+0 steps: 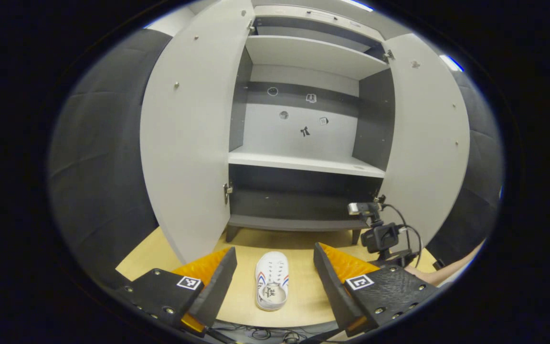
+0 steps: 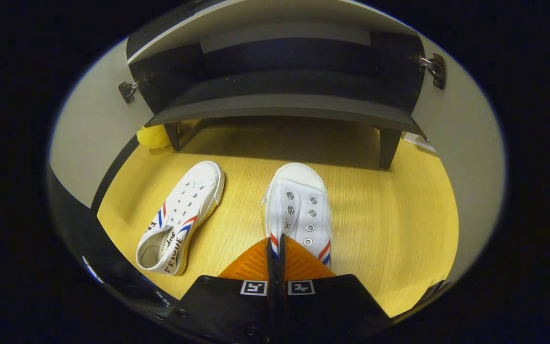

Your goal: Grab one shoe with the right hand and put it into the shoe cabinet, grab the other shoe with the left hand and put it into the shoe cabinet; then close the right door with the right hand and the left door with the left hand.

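On wooden floor before shoe cabinet [image 1: 303, 162]: both white sneakers, none inside yet. Right gripper [image 2: 275, 248] pinched tight on right sneaker [image 2: 299, 205]. Left gripper [image 1: 275, 272] wide apart over left sneaker [image 1: 271, 281]. Both doors open.

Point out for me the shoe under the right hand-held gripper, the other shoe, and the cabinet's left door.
Gripped shoe [image 2: 299, 205]: right gripper view, on its eyelet panel.
Other shoe [image 2: 184, 212]: right gripper view, on its laced upper.
Left door [image 1: 189, 143]: left gripper view, on its inner face.
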{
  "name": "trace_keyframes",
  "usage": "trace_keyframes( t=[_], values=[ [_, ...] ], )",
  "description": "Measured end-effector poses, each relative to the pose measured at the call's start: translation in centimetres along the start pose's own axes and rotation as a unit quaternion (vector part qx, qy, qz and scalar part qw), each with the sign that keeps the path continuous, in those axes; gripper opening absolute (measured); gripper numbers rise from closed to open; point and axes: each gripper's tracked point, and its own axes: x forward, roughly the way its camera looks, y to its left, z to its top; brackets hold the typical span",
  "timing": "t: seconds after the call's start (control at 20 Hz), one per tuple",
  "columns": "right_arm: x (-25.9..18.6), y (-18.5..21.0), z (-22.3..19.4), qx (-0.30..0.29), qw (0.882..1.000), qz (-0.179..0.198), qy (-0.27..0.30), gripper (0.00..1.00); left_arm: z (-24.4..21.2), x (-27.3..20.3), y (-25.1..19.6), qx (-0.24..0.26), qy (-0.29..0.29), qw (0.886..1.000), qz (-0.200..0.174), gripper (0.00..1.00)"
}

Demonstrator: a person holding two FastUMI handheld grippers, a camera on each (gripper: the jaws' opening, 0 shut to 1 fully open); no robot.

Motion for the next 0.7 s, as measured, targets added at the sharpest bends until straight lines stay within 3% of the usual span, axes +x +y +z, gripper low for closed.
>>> trace_keyframes(
  t=[0.4, 0.7],
  values=[
    [-7.8, 3.3, 6.3, -0.017, 0.991, 0.040, -0.124, 0.01, 0.3, 0.4, 0.1, 0.009, -0.006, 1.000, -0.009, 0.92],
    [-14.3, 6.3, 12.4, -0.033, 0.971, 0.073, -0.226, 0.01, 1.3, 0.4, 0.2, 0.039, -0.017, 0.999, -0.012, 0.93]
  ],
)
